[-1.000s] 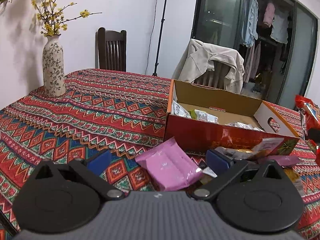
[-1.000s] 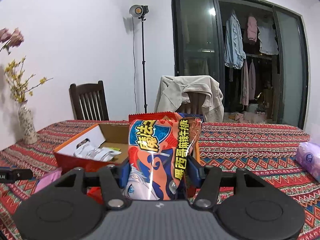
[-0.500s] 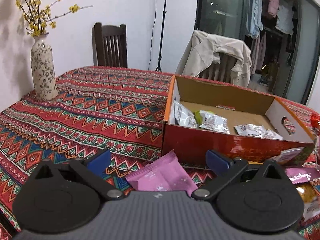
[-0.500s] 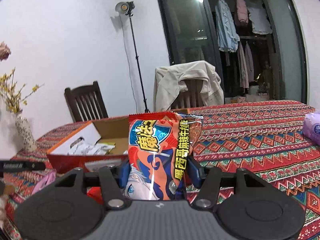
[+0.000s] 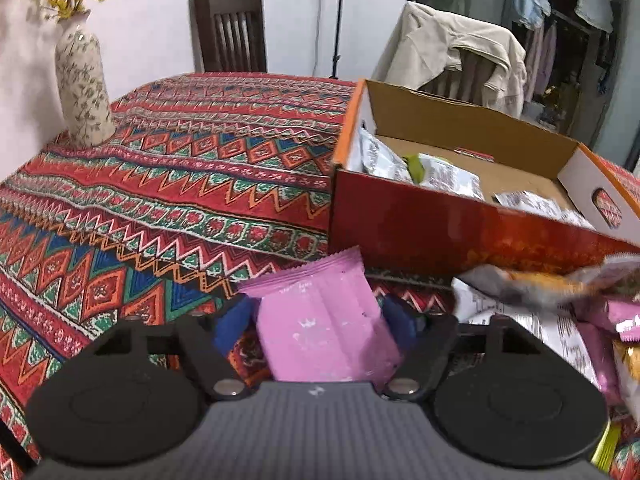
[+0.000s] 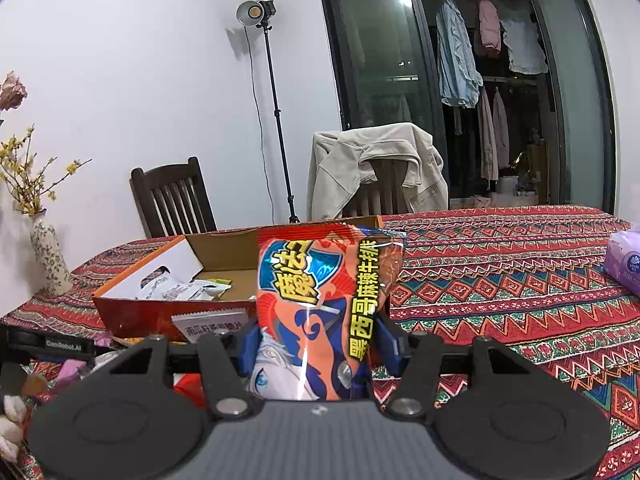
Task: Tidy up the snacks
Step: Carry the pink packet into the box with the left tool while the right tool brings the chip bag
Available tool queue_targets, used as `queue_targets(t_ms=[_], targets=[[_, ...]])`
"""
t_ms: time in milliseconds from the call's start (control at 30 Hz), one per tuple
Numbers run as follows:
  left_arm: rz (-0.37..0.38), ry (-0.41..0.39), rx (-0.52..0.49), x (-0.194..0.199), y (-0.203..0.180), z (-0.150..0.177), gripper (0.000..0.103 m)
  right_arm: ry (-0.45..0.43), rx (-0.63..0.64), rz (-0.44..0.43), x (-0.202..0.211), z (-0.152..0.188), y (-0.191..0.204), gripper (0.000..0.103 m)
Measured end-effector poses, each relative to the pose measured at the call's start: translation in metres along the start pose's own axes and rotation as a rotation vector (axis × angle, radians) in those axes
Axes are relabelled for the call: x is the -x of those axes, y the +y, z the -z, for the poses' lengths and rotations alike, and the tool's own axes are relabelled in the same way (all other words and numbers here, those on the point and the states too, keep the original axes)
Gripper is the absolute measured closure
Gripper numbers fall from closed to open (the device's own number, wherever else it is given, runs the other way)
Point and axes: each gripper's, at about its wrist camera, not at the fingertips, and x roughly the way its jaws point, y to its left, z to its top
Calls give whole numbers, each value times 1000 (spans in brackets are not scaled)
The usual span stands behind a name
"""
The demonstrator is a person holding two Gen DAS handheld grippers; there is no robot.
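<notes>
Left wrist view: your left gripper (image 5: 318,322) has just been closing, and its blue pads now sit against both sides of the pink packet (image 5: 324,328), which lies on the tablecloth (image 5: 160,184) just before the box (image 5: 440,232). Right wrist view: your right gripper (image 6: 318,342) clamps the red bag (image 6: 324,304) upright, near the box (image 6: 132,308).

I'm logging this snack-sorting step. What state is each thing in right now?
left gripper: jaws just closed, shut on the pink snack packet
right gripper: shut on the red snack bag, held upright
cardboard box: open, several packets inside
beige jacket: draped over a chair
</notes>
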Motion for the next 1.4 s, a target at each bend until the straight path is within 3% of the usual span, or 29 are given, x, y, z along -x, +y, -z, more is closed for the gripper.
queue_targets(t_ms=[400,700,1067,1400], targets=[[44,-51,20,17,6,7,37,-17,25,-9,2,4,2,46],[117,-177,23,53,4,-3,37,-39,51,-35,10,-1,6,46],[195,-285,-13,73,-21,-49,38,-93,77,-27,15,-56,19,46],[215,-348,-30,64,-55,-92,37,-79,86,-19,-27,-96,38,46]])
